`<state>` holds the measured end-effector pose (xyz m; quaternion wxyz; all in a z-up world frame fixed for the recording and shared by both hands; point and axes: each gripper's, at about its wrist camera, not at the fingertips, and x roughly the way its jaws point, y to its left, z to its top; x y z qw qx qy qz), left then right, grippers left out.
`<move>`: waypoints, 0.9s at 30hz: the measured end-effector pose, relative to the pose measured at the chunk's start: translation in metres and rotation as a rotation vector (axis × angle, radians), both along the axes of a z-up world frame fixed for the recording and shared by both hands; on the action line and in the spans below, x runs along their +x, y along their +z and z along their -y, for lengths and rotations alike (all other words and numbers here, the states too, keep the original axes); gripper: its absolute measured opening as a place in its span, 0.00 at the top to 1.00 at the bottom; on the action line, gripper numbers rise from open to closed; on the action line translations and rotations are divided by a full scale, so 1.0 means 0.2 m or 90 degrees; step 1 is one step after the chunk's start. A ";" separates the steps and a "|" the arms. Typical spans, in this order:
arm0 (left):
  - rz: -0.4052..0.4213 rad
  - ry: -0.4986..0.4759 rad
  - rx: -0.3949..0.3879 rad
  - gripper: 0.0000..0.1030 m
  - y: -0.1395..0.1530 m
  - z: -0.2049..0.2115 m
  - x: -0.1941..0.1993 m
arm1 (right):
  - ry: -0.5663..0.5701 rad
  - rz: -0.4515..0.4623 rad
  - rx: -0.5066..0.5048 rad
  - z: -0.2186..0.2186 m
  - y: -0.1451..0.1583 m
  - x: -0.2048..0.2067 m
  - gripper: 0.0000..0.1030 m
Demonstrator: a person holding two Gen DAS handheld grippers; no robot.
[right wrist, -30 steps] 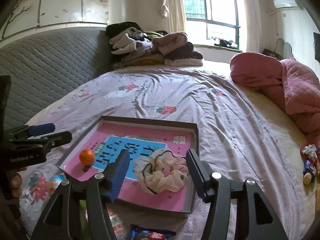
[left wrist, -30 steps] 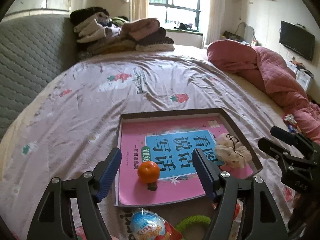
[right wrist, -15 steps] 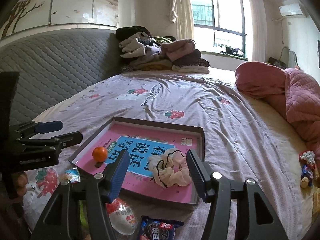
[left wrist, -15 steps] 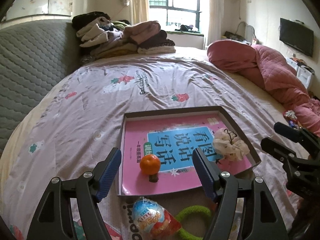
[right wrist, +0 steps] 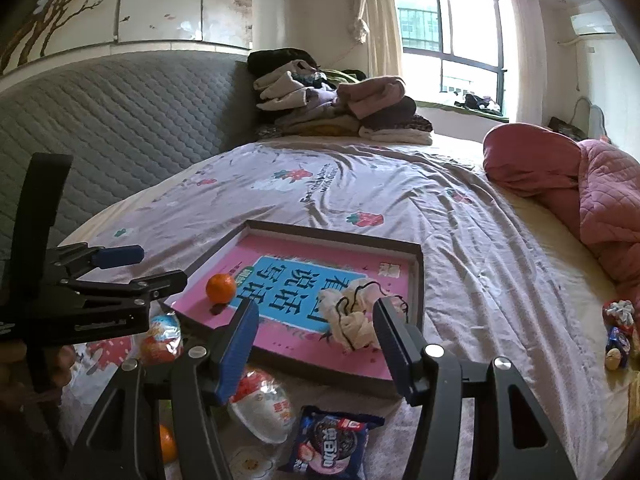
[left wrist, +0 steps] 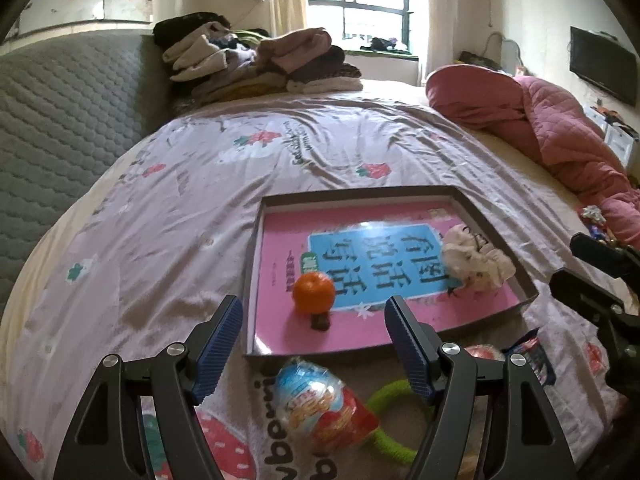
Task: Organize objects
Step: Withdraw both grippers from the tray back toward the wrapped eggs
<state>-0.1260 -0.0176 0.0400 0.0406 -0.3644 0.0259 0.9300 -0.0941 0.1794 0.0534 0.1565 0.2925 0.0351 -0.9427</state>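
Observation:
A dark shallow tray [left wrist: 496, 236] [right wrist: 418, 280] lies on the bed with a pink book [left wrist: 288, 332] [right wrist: 280, 248] in it. On the book sit an orange [left wrist: 314, 293] [right wrist: 221, 287] and a cream scrunchie [left wrist: 476, 260] [right wrist: 352, 318]. My left gripper [left wrist: 314, 346] [right wrist: 132, 268] is open and empty, just in front of the tray's near edge, above a Kinder egg packet [left wrist: 316, 400] [right wrist: 162, 336] and a green hair ring [left wrist: 394, 420]. My right gripper [right wrist: 314, 340] [left wrist: 580, 264] is open and empty near the scrunchie, above a white snack packet [right wrist: 264, 404] and an Oreo packet [right wrist: 332, 444].
A folded clothes pile [left wrist: 256, 60] [right wrist: 340, 104] sits at the head of the bed by the grey headboard [right wrist: 120, 120]. A pink quilt [left wrist: 540, 128] [right wrist: 580, 184] lies on the right. Small wrapped sweets [right wrist: 620, 332] lie at the right bed edge. A second orange [right wrist: 167, 446] lies near me.
Both grippers have drawn back from the tray and risen a little. More snack packets and the green ring now show in front of the tray. Nothing was picked up.

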 end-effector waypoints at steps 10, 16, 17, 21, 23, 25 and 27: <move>0.005 0.022 0.012 0.27 -0.06 0.06 0.13 | 0.018 0.010 0.007 0.04 -0.05 0.07 0.43; 0.000 0.026 0.005 0.27 -0.06 0.07 0.19 | 0.028 0.021 0.021 0.07 -0.10 0.11 0.43; 0.003 0.027 0.006 0.27 -0.07 0.07 0.19 | 0.031 0.023 0.021 0.07 -0.10 0.12 0.43; 0.013 0.025 0.006 0.27 -0.10 0.06 0.21 | 0.037 0.032 0.022 0.08 -0.13 0.15 0.43; 0.016 0.024 0.003 0.27 -0.11 0.05 0.23 | 0.038 0.037 0.026 0.09 -0.14 0.16 0.43; 0.019 0.020 0.002 0.27 -0.12 0.04 0.24 | 0.040 0.040 0.030 0.09 -0.16 0.17 0.43; 0.020 0.018 -0.002 0.27 -0.13 0.03 0.26 | 0.041 0.044 0.036 0.09 -0.17 0.18 0.43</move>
